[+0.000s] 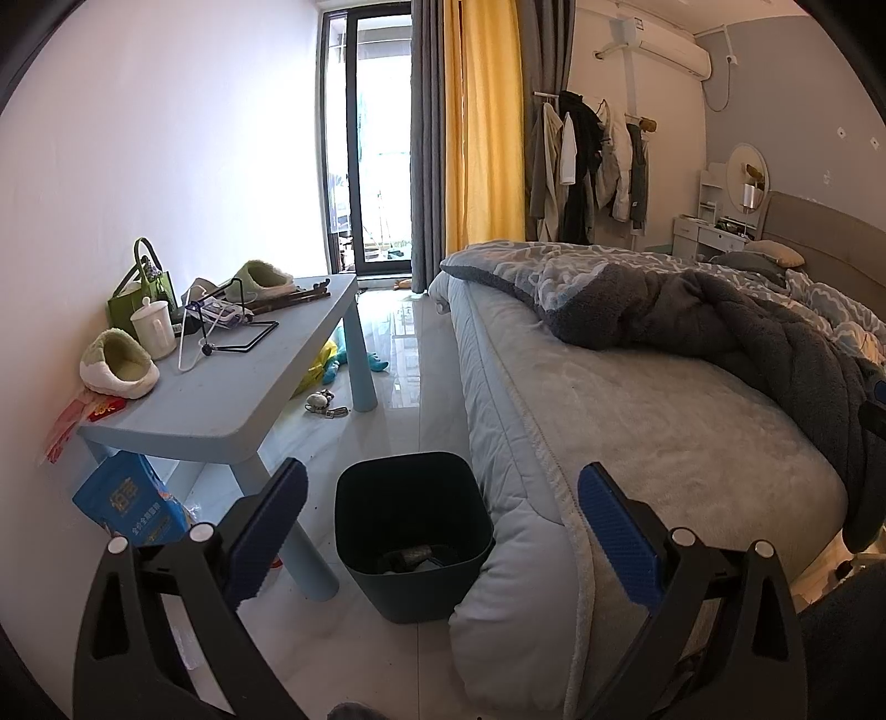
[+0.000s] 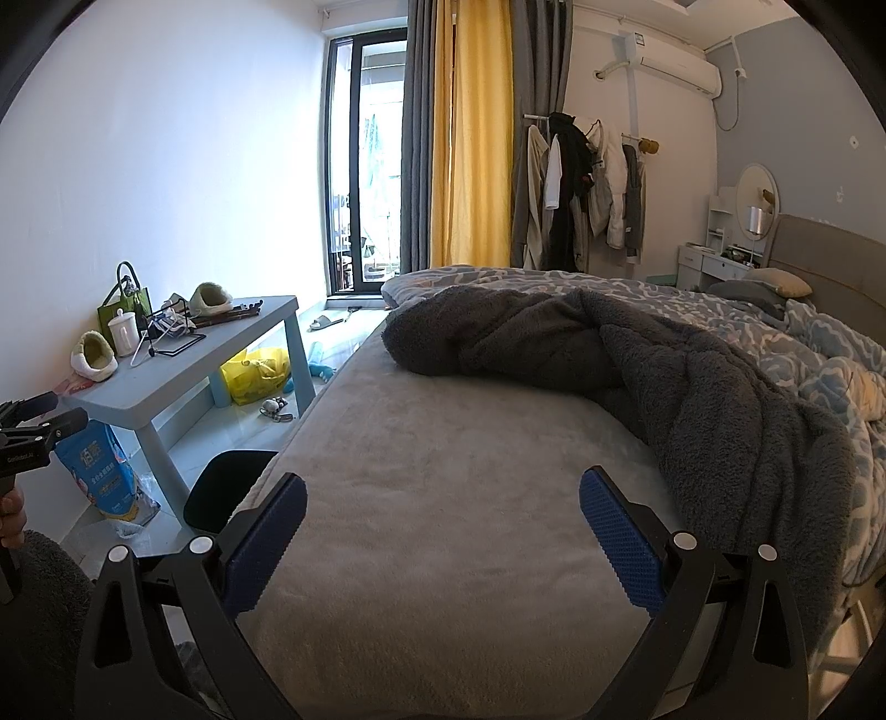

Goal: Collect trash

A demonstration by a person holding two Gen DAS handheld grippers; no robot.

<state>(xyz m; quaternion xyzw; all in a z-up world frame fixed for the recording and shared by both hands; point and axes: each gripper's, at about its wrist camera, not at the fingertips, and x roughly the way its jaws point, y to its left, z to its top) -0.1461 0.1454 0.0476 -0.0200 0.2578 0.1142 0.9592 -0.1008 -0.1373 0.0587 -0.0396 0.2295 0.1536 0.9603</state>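
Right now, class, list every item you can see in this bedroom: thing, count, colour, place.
bin: 1, dark, on floor between table and bed, some trash inside
low table: 1, pale blue, by left wall
slippers: 2, green and white, on table
lidded cup: 1, white, on table
tote bag: 1, green, on table at wall
blue bag: 1, under table
yellow plastic bag: 1, under table
bed: 1, grey cover
blanket: 1, dark grey, rumpled on bed
curtain: yellow between grey panels
coats: several, on rack
air conditioner: 1, white, high on wall
left gripper: jaws open, above bin
right gripper: jaws open, above bed
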